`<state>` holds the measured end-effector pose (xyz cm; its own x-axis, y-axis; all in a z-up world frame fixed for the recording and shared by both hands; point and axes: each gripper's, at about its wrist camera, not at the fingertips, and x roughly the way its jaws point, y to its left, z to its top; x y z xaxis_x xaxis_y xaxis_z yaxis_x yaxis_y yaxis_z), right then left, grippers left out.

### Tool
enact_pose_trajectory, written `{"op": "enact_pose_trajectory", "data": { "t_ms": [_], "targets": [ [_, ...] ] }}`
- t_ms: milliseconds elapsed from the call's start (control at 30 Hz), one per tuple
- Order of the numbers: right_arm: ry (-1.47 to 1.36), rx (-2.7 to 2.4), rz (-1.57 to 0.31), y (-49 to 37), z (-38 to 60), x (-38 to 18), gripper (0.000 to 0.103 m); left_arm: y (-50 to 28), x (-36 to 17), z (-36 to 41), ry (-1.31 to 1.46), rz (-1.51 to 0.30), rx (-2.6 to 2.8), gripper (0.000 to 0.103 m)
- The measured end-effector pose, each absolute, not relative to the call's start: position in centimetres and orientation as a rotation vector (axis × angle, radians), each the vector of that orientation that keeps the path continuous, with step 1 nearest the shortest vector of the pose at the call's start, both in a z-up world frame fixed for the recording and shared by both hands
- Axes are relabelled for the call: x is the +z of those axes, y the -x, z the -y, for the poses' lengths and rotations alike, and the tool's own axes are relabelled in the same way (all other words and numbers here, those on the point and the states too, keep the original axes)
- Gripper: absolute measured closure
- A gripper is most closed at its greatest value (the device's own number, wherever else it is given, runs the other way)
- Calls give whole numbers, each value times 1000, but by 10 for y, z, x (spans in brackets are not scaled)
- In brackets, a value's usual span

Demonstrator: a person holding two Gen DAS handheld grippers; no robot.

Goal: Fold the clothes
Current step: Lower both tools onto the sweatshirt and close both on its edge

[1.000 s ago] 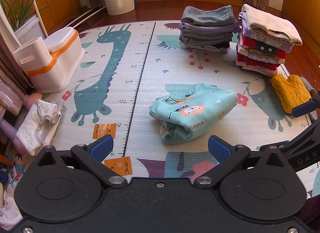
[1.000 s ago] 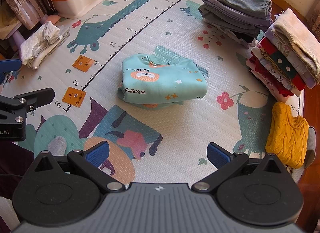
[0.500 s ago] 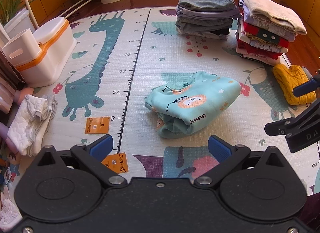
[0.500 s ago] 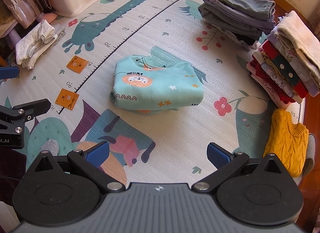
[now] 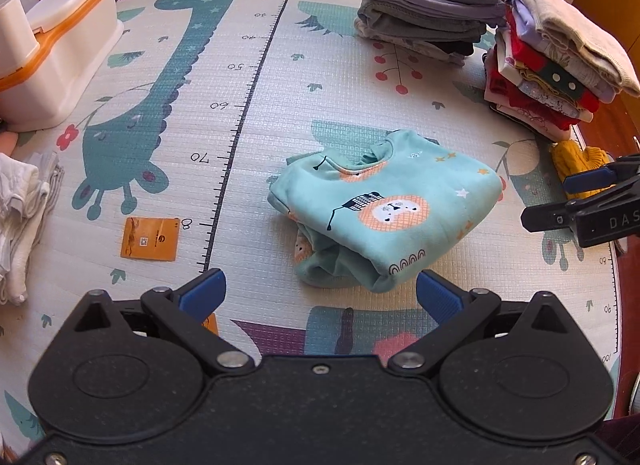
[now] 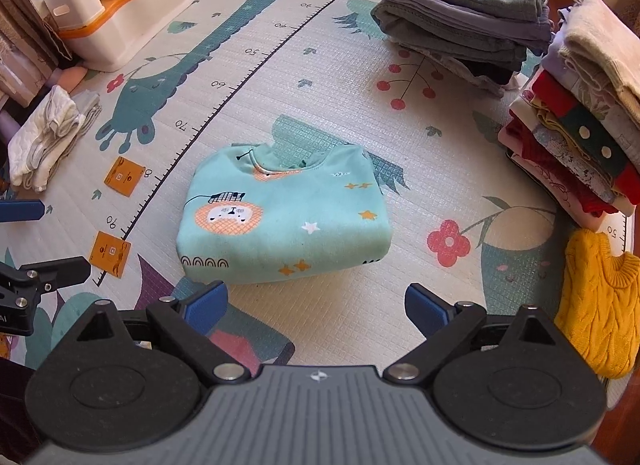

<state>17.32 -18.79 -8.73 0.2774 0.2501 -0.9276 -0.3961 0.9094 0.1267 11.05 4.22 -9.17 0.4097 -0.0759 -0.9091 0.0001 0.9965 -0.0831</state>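
**Hovering over the folded top, both grippers empty**

Lying in the middle of both views, the folded mint-green child's sweatshirt with an orange lion print (image 6: 284,221) rests on the pale foam play mat with a teal giraffe and a ruler line (image 5: 248,77). The left gripper (image 5: 320,297) stands wide open just below the sweatshirt in its frame, and it holds nothing. The right gripper (image 6: 316,305) is also wide, its jaws are closing a little, and nothing is between them. In the upper right of the right wrist view stand a stack of folded grey clothes (image 6: 464,13) and a stack of red, white and cream clothes (image 6: 580,117). A yellow knitted sweater (image 6: 596,305) lies at the right edge.
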Motion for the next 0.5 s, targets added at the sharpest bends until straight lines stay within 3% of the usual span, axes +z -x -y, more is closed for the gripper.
{"op": "enact_pose_trajectory", "data": {
  "t_ms": [300,500],
  "targets": [
    [12,470,-1247,-233,200,-130,29,-167,-122,-60,66,-1167,16,1],
    [-5,517,-1259,-267,192,-149,30,-205,-144,-67,85,-1162,26,1]
  ]
}}
